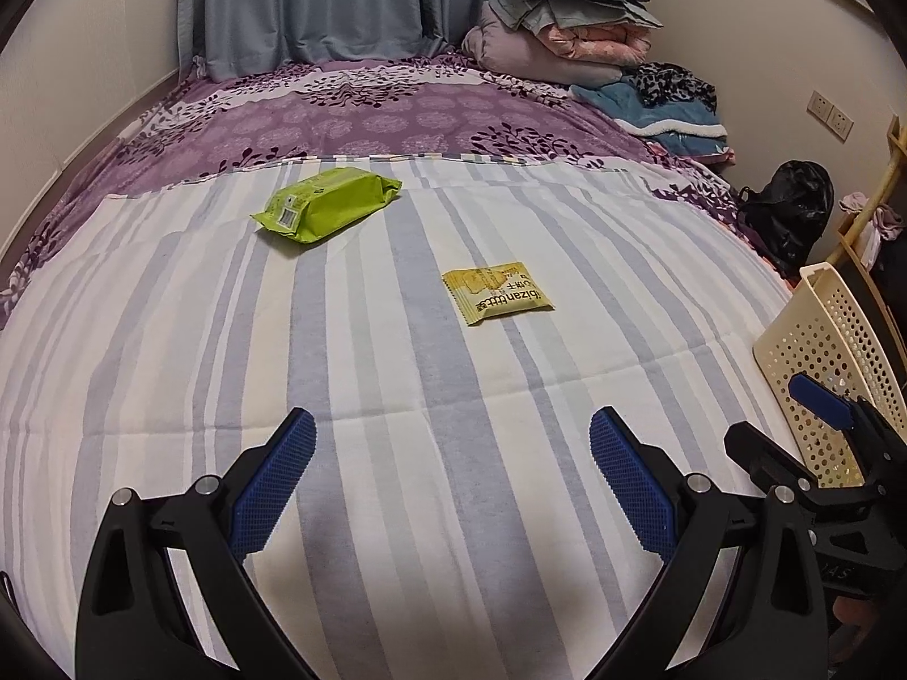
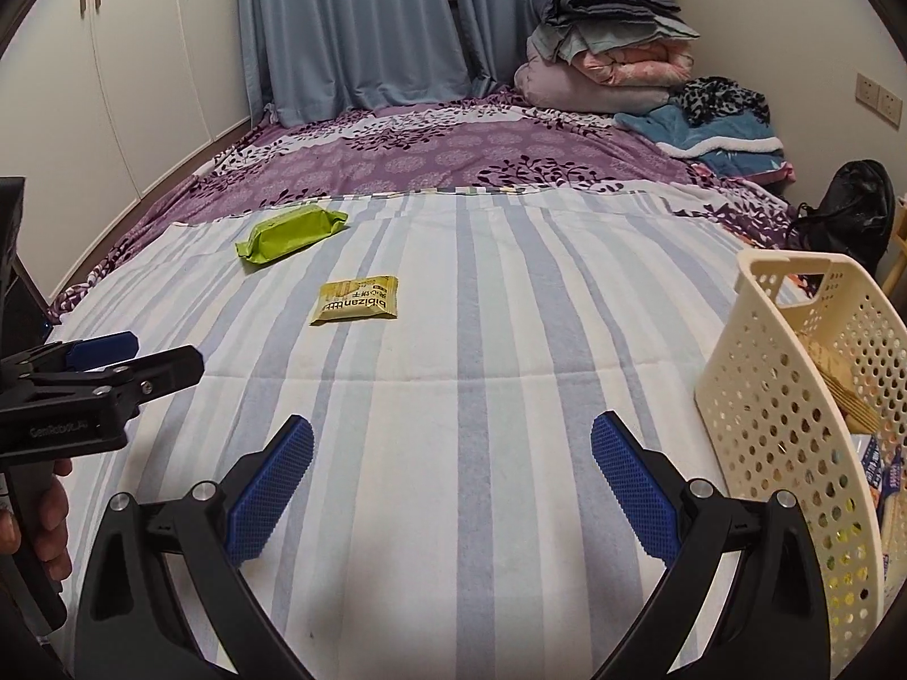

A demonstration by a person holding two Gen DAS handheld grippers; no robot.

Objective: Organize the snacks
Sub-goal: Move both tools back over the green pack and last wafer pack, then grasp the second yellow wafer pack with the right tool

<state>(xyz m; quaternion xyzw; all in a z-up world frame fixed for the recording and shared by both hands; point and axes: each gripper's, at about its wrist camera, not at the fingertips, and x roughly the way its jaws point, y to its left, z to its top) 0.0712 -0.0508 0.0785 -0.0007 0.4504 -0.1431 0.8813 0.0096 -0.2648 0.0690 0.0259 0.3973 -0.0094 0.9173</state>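
Observation:
Two snacks lie on the striped sheet: a green packet (image 1: 326, 203) (image 2: 292, 233) farther back and to the left, and a flat yellow biscuit packet (image 1: 496, 294) (image 2: 356, 299) nearer the middle. My left gripper (image 1: 450, 476) hovers open and empty well short of both. My right gripper (image 2: 450, 479) is open too, with nothing between its fingers. A cream perforated basket (image 2: 793, 396) (image 1: 822, 374) stands at the right edge of the bed and holds several snack packets. The right gripper shows at the right of the left wrist view, beside the basket; the left gripper shows at the left of the right wrist view.
Folded quilts and blankets (image 2: 612, 51) are piled at the far right of the bed, on a purple floral cover (image 2: 453, 153). Blue curtains (image 2: 363, 22) hang behind. White wardrobe doors (image 2: 113, 56) line the left. A black bag (image 2: 850, 209) sits on the floor at right.

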